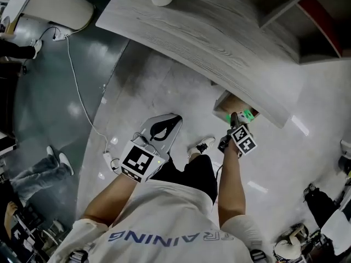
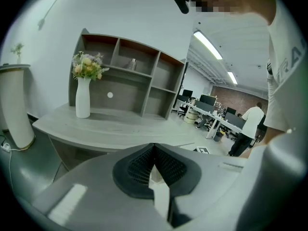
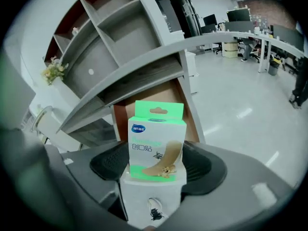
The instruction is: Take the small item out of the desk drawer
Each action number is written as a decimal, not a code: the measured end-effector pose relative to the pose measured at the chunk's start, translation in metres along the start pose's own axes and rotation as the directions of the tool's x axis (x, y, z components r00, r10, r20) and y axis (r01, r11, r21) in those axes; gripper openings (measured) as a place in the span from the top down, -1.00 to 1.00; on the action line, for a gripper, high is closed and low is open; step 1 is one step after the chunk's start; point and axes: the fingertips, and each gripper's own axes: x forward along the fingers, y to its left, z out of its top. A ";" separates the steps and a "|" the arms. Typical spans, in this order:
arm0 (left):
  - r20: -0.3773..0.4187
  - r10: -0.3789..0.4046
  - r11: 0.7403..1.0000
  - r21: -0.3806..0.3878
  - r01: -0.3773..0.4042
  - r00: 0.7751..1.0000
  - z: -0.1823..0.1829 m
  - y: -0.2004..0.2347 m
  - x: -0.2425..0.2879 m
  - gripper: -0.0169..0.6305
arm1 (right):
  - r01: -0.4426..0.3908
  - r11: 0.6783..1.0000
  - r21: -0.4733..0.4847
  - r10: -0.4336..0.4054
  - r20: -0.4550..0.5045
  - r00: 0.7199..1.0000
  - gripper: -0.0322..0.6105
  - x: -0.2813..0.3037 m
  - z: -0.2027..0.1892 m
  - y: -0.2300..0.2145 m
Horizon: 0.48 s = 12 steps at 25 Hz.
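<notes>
Glossy pale floor (image 1: 307, 147) lies under a curved grey wood-grain table (image 1: 219, 43), and a drawer (image 1: 230, 104) with a brown inside stands pulled out below the table's edge. From the head view, the person's right arm (image 1: 230, 185) reaches straight forward and down, and its hand (image 1: 230, 148) is just in front of the open drawer. The right gripper (image 3: 156, 166) is clamped on a small green-and-white box (image 3: 156, 148), with a dark pad against each side of it. The box is clear of the drawer, which shows behind it in the right gripper view. There the box stands upright, its long axis running up out of the jaws. Its green hang tab is uppermost and its printed face is turned toward the camera. In the head view only a green corner of the box shows, just past the gripper's marker cube (image 1: 244, 139). The left arm (image 1: 109, 196) is bent and held nearer the body, well to the left of the drawer. The left gripper (image 2: 154, 158) points forward over the floor with its jaws pressed together and nothing between them. Beyond it, in the left gripper view, a shelf unit (image 2: 130, 76) and a white vase of flowers (image 2: 83, 97) stand on the table. A white cable (image 1: 82, 103) trails across the floor at the left.
</notes>
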 end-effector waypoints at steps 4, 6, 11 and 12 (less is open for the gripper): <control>0.033 -0.025 0.999 0.040 0.023 0.999 0.031 -0.010 -0.003 0.95 | -0.043 0.999 -0.008 0.043 0.030 0.999 -0.21 -0.042 0.004 0.009; 0.047 -0.033 0.998 0.056 0.030 0.998 0.044 -0.013 -0.005 0.95 | -0.070 0.997 -0.012 0.070 0.050 0.996 -0.21 -0.063 0.010 0.018; 0.107 -0.058 0.994 0.095 0.048 0.993 0.077 -0.023 -0.008 0.95 | -0.169 0.982 -0.090 0.182 0.176 0.967 -0.21 -0.127 0.069 0.060; 0.123 -0.070 0.993 0.108 0.056 0.990 0.085 -0.026 -0.008 0.96 | -0.186 0.976 -0.114 0.207 0.211 0.955 -0.21 -0.142 0.085 0.069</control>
